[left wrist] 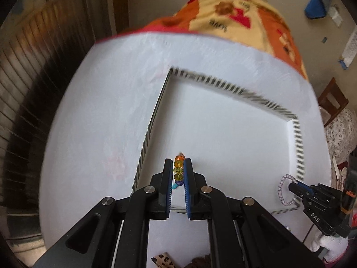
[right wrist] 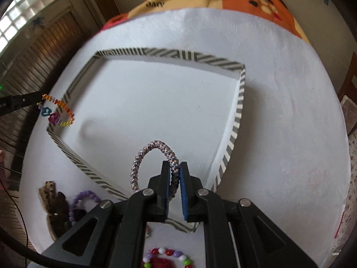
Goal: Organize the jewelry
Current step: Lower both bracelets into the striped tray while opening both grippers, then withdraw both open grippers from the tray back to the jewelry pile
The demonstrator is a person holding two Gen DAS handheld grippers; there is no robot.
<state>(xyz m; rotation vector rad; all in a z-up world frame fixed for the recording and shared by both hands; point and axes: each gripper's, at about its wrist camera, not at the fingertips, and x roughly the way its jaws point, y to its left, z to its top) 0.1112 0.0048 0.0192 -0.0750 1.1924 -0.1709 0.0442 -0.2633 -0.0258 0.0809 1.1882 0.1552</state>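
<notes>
Between the left gripper's (left wrist: 178, 167) fingers only a short run of the rainbow bead bracelet (left wrist: 178, 169) shows, the rest hidden behind them. The far tray rim (left wrist: 223, 83) and quilt (left wrist: 234, 15) beyond are blurred. Below the right gripper (right wrist: 174, 174), a red-and-white bead strand (right wrist: 167, 255) is cut off by the edge.

Both wrist views looked steeply down, close over the tray (left wrist: 299, 143) (right wrist: 239, 102). Left camera sat at its left edge, right camera at its near corner; both shared the tray interior.

Black left tongs (left wrist: 178, 169), blue ribbed pads (left wrist: 186, 192), silver pivot screws, white-gloved hand (left wrist: 328, 244)
</notes>
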